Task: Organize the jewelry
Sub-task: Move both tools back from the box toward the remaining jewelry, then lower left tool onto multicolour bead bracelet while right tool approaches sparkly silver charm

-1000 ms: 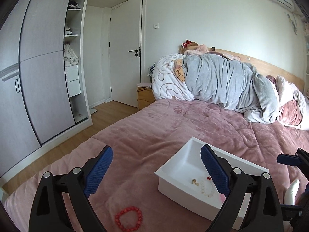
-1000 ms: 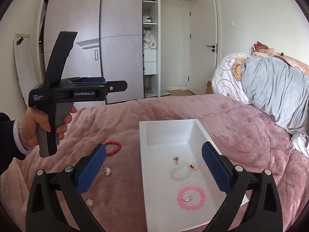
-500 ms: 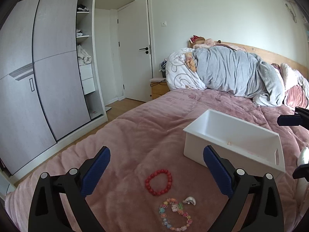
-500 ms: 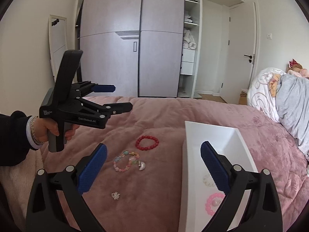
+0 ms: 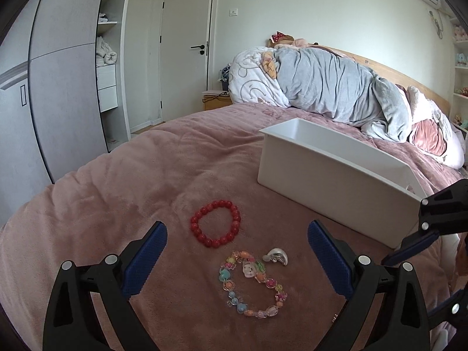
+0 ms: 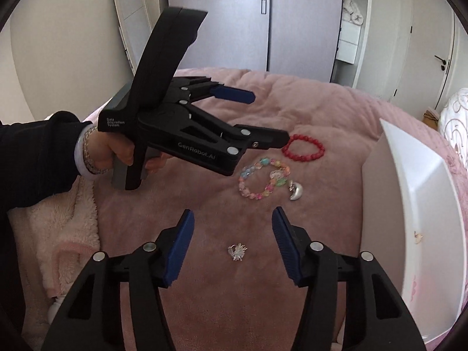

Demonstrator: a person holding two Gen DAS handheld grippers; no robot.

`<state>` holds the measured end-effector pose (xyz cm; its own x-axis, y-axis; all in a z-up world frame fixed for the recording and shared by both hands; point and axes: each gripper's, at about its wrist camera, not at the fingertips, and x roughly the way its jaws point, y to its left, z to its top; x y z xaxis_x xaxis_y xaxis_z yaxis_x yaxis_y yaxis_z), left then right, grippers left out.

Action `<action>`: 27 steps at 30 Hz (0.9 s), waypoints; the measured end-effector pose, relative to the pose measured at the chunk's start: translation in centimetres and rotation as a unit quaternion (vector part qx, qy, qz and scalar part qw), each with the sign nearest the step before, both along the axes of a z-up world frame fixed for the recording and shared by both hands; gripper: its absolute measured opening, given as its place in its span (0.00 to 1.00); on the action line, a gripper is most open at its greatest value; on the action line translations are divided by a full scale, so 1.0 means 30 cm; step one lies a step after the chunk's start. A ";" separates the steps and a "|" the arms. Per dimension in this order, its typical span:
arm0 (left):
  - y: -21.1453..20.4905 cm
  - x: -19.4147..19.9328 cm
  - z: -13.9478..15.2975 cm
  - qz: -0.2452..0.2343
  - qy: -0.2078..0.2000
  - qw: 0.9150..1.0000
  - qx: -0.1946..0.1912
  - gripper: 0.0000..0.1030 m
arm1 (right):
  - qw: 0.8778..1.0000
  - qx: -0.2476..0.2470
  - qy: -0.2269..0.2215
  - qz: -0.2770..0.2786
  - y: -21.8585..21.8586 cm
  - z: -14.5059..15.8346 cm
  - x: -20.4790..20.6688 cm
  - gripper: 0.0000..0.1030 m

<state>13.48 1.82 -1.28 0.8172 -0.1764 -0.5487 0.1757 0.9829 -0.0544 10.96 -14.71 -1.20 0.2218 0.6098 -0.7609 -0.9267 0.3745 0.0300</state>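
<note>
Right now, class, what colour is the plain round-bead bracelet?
Red bracelet; the left wrist view shows it best.

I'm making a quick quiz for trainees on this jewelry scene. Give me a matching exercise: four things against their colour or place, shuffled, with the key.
Things:
1. round-bead bracelet
2. charm bracelet
3. moon charm
4. starburst trinket

Descriptions:
A. multicoloured pastel beads
B. between the right gripper's open fingers
C. red
D. silver, touching the charm bracelet

Pairs: 1-C, 2-A, 3-D, 4-B
</note>
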 end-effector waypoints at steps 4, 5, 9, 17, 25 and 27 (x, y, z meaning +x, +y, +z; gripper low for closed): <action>0.001 0.024 -0.048 -0.007 0.027 1.000 0.002 0.93 | 0.999 -0.024 0.019 0.011 0.025 -0.065 -0.009 0.45; 0.000 0.032 -0.064 -0.010 0.038 0.999 0.004 0.91 | 0.999 -0.032 0.025 0.011 0.030 -0.084 -0.007 0.45; 0.000 0.067 -0.123 -0.024 0.079 0.997 0.008 0.72 | 0.997 -0.053 0.063 0.003 0.035 -0.142 0.021 0.39; 0.007 0.107 -0.178 -0.013 0.108 0.994 0.009 0.64 | 0.994 -0.079 0.069 -0.009 0.053 -0.199 0.046 0.35; 0.005 0.142 -0.225 -0.026 0.137 0.990 0.005 0.36 | 0.990 -0.108 0.087 -0.017 0.058 -0.247 0.064 0.25; 0.000 0.141 -0.227 -0.030 0.137 0.990 0.006 0.29 | 0.990 -0.107 0.093 -0.019 0.054 -0.251 0.069 0.21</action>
<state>17.72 1.82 -8.10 0.6262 -0.2117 -0.7504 0.2134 0.9722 -0.0963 13.02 -13.09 -8.73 0.0854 0.4238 -0.9017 -0.8979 0.4249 0.1147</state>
